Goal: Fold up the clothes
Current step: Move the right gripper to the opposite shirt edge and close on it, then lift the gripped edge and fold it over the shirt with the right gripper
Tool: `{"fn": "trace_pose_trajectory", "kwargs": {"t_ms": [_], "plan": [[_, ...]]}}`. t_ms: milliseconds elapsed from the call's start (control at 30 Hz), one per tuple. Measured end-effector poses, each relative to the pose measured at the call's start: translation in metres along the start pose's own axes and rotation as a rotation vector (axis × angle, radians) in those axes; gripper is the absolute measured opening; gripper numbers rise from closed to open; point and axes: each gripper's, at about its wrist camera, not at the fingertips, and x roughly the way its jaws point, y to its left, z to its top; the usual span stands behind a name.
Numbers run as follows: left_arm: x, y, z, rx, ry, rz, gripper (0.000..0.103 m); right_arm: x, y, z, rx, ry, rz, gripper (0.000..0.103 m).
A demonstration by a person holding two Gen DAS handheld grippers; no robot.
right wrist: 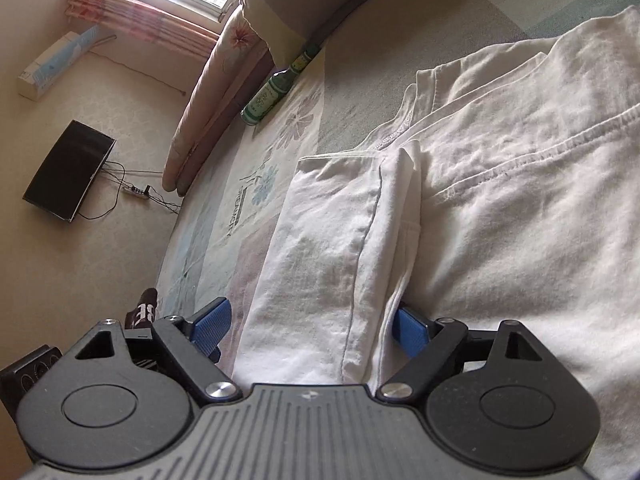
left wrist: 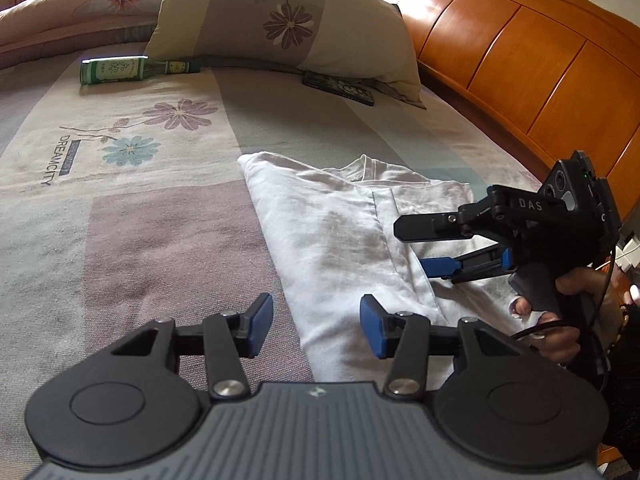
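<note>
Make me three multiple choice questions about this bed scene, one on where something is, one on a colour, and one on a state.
1. Where does the green bottle lie?
A. on the bedspread by the pillow
B. on the floor
C. on the shirt

2. What colour is the shirt?
A. black
B. white
C. red

3. How is the left gripper?
A. shut on the shirt
B. open, nothing pinched
C. holding the bottle

Answers: A, it lies on its side beside the pillow; B, the cloth is plainly white; B, its pads stand apart over the shirt's edge.
</note>
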Motion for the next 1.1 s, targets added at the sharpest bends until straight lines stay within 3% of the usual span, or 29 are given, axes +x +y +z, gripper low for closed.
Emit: {"fn": "trace_pose_trajectory", "kwargs": {"t_ms": [167, 333, 467, 533, 600, 633, 700, 933, 1100], "plan": [[-0.004, 0.009, -0.003, -0.026, -0.015, 0.001, 0.049, -0.002, -0.003, -0.010, -0.009, 0.044, 0.115, 0.092], [-0.005, 0.014, -0.005, -0.046, -0.023, 0.004, 0.051, 0.017, -0.009, 0.011, 0.063, 0.006, 0.145, 0.090], [-0.009, 0.020, -0.008, -0.068, -0.032, 0.004, 0.052, 0.015, 0.000, -0.004, 0.013, 0.014, 0.132, 0.090], [-0.009, 0.024, -0.009, -0.077, -0.032, 0.012, 0.052, 0.013, 0.002, -0.012, -0.033, -0.009, 0.091, 0.083], [-0.009, 0.026, -0.009, -0.081, -0.031, 0.023, 0.052, 0.013, 0.000, -0.016, -0.055, -0.037, 0.026, 0.053], [-0.009, 0.026, -0.009, -0.083, -0.031, 0.028, 0.052, 0.014, -0.006, -0.014, -0.019, -0.049, 0.006, 0.043], [-0.009, 0.027, -0.009, -0.085, -0.030, 0.036, 0.052, 0.016, -0.017, -0.013, 0.032, -0.064, -0.021, 0.008], [-0.018, 0.018, -0.011, -0.053, -0.024, 0.028, 0.052, 0.013, 0.008, -0.013, -0.060, -0.069, -0.116, 0.009], [-0.022, 0.004, -0.009, -0.006, -0.026, 0.026, 0.060, -0.010, 0.027, -0.001, -0.140, -0.063, -0.138, 0.009]]}}
